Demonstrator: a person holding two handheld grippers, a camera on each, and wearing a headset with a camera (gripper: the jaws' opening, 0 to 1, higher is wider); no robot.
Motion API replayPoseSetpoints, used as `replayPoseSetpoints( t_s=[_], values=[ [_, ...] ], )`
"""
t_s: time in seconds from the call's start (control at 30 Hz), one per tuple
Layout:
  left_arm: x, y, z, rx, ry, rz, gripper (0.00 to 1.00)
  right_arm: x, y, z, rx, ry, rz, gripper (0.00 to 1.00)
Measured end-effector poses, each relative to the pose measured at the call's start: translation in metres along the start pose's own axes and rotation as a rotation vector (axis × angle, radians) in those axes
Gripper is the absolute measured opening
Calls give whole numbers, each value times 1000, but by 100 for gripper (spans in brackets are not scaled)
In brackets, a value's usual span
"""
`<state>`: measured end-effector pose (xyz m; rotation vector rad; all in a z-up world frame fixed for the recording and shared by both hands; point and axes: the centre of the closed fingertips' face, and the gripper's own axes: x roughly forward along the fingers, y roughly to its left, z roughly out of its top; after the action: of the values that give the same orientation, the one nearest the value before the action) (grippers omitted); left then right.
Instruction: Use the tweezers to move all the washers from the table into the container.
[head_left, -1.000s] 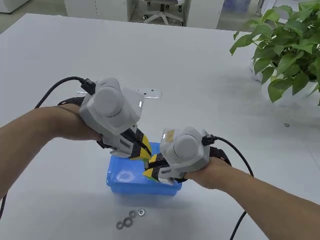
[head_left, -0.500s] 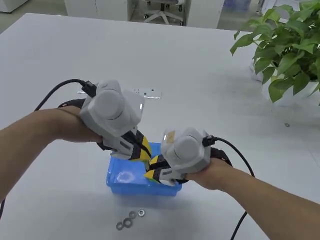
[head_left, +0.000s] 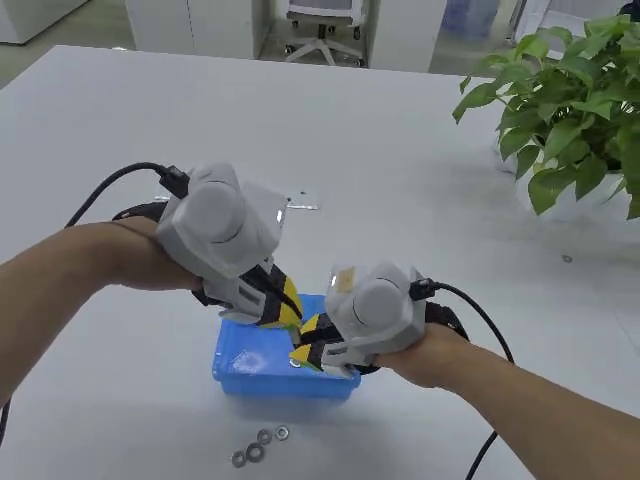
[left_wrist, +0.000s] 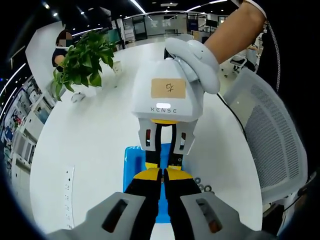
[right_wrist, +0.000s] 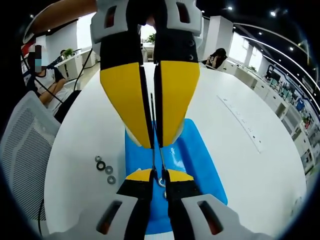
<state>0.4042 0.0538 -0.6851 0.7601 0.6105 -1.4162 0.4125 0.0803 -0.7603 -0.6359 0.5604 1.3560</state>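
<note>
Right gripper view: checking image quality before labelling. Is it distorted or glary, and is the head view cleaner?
Right gripper view: strong fisheye bends the table edge, yet the tweezers and washers are sharp. Head view: straight lines, soft even light, one glare patch in the container.

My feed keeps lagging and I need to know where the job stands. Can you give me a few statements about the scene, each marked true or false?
1. The left tool and right tool are both over the blue container. True.
2. Every washer is off the table. False: a small cluster of washers lies on it beside the container.
3. Thin tweezers run between the two tools. True.
4. The tools are at opposite ends of the table. False: they face each other, tips nearly meeting.
5. A potted plant stands on the table. True.
</note>
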Motion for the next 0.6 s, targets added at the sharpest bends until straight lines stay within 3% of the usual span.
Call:
replayPoseSetpoints(
  t_s=[0.43, 0.6],
  values=[
    [-13, -9, 14, 21, -8, 24, 6, -16, 6, 12, -35, -16, -40, 11],
    [-17, -18, 20, 25, -3, 31, 6, -21, 12, 15, -51, -19, -50, 12]
  ],
)
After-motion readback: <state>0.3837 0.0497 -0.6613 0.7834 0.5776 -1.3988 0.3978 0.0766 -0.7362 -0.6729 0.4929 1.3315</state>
